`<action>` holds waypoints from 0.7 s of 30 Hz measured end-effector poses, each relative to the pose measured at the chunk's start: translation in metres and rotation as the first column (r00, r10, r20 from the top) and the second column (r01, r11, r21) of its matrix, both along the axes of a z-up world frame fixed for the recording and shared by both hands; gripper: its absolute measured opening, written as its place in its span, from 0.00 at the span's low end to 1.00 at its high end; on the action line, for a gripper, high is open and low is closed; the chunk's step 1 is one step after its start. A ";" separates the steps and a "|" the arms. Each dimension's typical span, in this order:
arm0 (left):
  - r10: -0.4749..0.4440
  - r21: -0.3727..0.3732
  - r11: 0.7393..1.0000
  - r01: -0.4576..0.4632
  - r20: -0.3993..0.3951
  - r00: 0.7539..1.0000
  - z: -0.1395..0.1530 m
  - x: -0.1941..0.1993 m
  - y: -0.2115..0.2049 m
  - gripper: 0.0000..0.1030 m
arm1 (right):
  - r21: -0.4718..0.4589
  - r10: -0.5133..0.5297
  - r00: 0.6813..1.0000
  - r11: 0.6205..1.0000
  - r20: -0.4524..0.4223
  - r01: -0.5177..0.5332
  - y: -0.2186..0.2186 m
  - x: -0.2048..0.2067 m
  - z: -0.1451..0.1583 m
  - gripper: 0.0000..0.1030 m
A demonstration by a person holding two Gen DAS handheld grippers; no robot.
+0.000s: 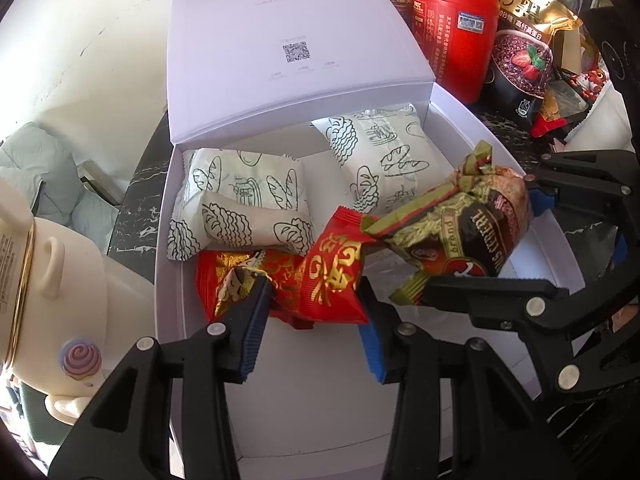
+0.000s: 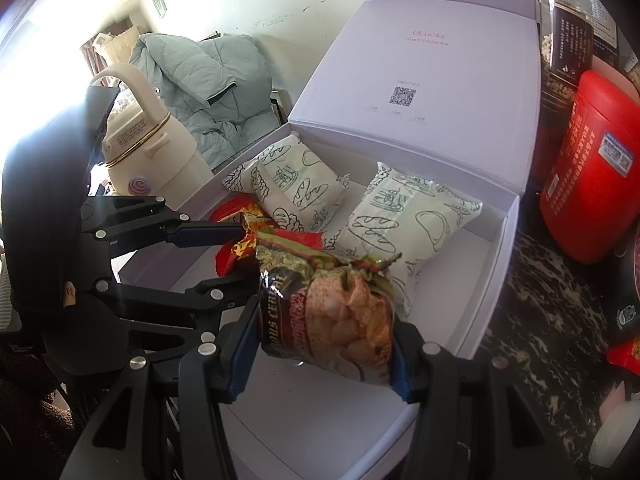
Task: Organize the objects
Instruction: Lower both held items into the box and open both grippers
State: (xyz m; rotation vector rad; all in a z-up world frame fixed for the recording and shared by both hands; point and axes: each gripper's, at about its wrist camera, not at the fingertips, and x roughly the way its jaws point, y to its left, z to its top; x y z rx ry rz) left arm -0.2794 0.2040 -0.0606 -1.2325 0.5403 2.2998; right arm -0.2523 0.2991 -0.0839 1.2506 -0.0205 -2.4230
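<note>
An open white box (image 1: 448, 120) holds two white bread-print packets, one at the back left (image 1: 240, 200) and one at the back right (image 1: 380, 152). My left gripper (image 1: 312, 304) is shut on a red and gold snack packet (image 1: 320, 276) over the box's front left. My right gripper (image 2: 324, 336) is shut on a brown and green cereal packet (image 2: 332, 316), held over the box beside the red one. The right gripper also shows at the right of the left wrist view (image 1: 500, 236), and the left gripper in the right wrist view (image 2: 236, 256). The box also shows in the right wrist view (image 2: 492, 264).
The box lid (image 1: 280, 40) stands upright at the back. A cream flask (image 1: 48, 288) stands left of the box. A red canister (image 1: 456, 36) and a dark Quaker oats bag (image 1: 520, 48) stand at the back right on a dark marble top (image 2: 540, 320). A grey jacket (image 2: 204, 84) lies behind.
</note>
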 end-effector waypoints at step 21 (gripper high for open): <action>0.008 -0.028 1.000 -0.008 0.000 1.000 0.005 0.001 0.009 0.42 | 0.040 -0.033 0.999 0.999 0.010 0.032 0.000 0.003 0.000 0.56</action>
